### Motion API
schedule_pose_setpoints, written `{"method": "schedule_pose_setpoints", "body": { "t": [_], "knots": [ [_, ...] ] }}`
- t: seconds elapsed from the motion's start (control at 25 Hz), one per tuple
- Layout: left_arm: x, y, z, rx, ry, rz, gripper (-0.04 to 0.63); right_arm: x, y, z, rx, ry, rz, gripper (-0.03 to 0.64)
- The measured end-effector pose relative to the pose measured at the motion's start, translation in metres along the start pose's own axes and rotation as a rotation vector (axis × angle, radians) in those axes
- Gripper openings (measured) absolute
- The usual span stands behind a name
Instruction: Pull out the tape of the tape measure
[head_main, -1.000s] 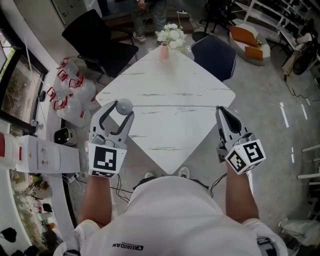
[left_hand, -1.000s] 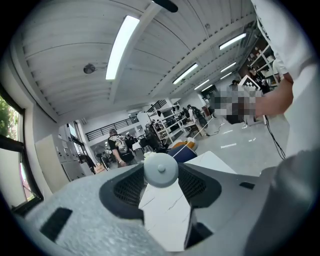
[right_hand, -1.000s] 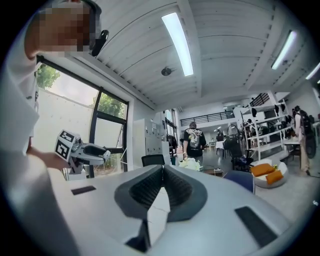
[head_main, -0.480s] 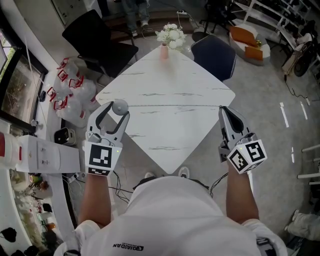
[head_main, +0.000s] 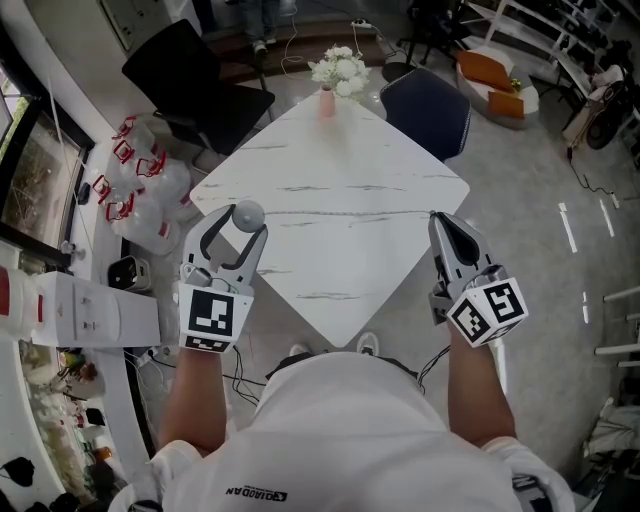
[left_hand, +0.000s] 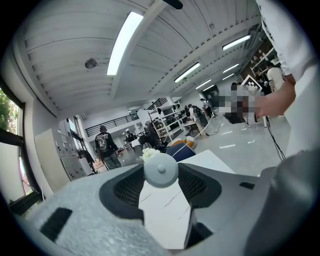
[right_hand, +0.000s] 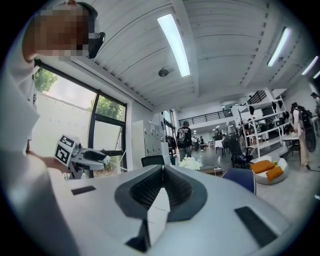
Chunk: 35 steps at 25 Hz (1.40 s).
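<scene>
Left tongs (head_main: 241, 224) clamp round tape measure (head_main: 248, 212) over table (head_main: 340, 190) edge; right tongs (head_main: 441, 222) closed, empty. Likely light, rigid, slippery; grab end tab.

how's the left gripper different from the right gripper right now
The left gripper has its jaws spread wide and clamped on the round grey tape measure; the right gripper has its jaws together with nothing between them. The left gripper's tip is over the table; the right gripper's tip sits about at the table's edge. Both point forward and carry a marker cube.
</scene>
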<state>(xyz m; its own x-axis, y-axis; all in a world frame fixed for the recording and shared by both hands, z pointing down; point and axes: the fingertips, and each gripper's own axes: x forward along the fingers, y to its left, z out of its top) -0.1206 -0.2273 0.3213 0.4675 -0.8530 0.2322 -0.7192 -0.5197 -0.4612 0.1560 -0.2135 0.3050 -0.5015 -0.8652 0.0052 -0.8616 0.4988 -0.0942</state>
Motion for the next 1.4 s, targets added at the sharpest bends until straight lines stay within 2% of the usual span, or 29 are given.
{"method": "schedule_pose_setpoints", "body": {
  "t": [0.4,0.6,0.92,1.4],
  "knots": [
    [0.007,-0.001,-0.009,-0.021,0.014,-0.006,0.224,0.006,-0.006,-0.015,0.028,0.024,-0.011,0.012],
    [0.020,-0.011,-0.030,-0.049,0.053,-0.037,0.224,0.010,-0.014,-0.039,0.048,0.076,-0.029,0.012],
    [0.062,-0.060,-0.113,-0.149,0.178,-0.156,0.224,0.019,-0.043,-0.129,0.121,0.258,-0.094,0.014],
    [0.110,-0.138,-0.257,-0.246,0.448,-0.287,0.224,0.034,-0.068,-0.287,0.198,0.567,-0.131,0.014]
  ]
}}
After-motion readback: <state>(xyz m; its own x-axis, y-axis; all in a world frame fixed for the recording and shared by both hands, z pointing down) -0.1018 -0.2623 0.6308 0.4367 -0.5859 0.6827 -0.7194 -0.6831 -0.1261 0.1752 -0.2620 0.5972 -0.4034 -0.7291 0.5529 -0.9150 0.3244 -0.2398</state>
